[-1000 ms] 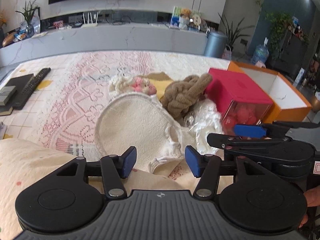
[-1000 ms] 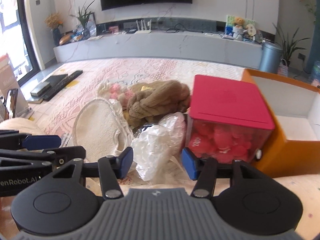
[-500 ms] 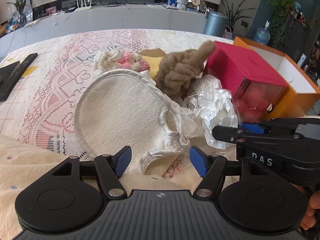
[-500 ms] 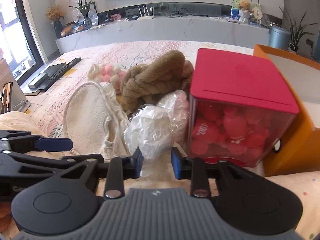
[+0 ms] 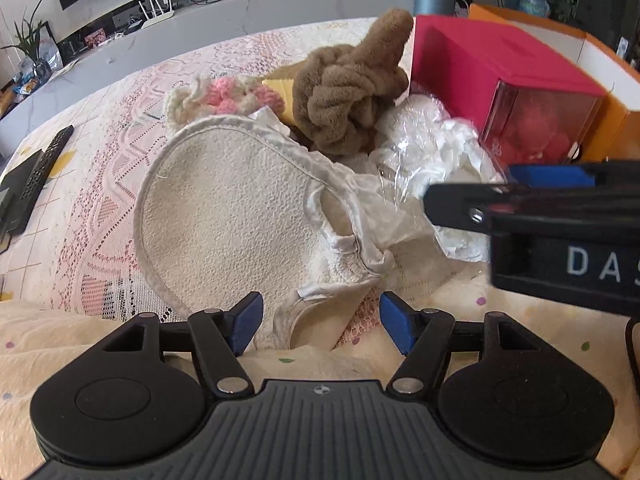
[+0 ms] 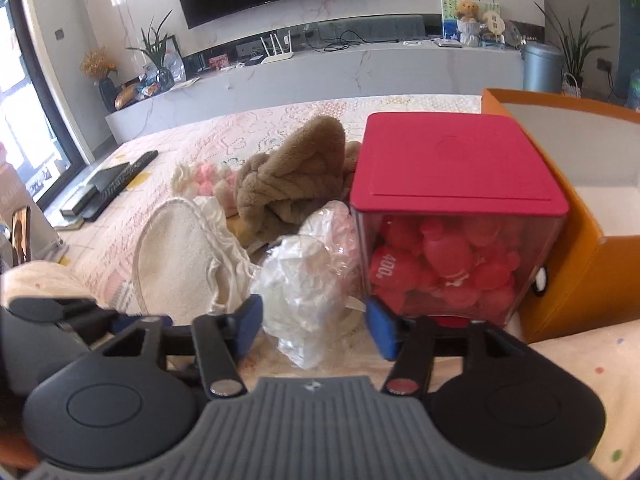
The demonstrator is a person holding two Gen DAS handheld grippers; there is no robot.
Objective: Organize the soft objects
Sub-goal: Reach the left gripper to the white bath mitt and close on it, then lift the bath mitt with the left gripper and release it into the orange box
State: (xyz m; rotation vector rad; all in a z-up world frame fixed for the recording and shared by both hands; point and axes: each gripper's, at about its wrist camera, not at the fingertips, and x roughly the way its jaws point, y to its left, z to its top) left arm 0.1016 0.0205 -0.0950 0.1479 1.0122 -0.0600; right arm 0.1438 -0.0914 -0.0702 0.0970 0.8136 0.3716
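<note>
The left claw (image 5: pixel 321 322) hangs released, low over the near hem of the cream bib (image 5: pixel 236 216), which lies flat on the lace-covered worktop (image 5: pixel 100 184). To lift it cleanly, I would pinch the doubled hem, not the slick satin edge. Right of it lies the brown plush (image 6: pixel 292 184), then the crinkly bag (image 6: pixel 304 280). The right claw (image 6: pixel 314 326) is also released, level, straddling the bag's near end; close gently, since film slips. The orange box (image 6: pixel 568 264) sits open, far right.

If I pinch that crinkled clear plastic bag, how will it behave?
The plastic bag looks thin and crumpled, so it will probably collapse and lift lightly. Its glossy film may slip. The right hand-held gripper is open around its near edge.
</note>
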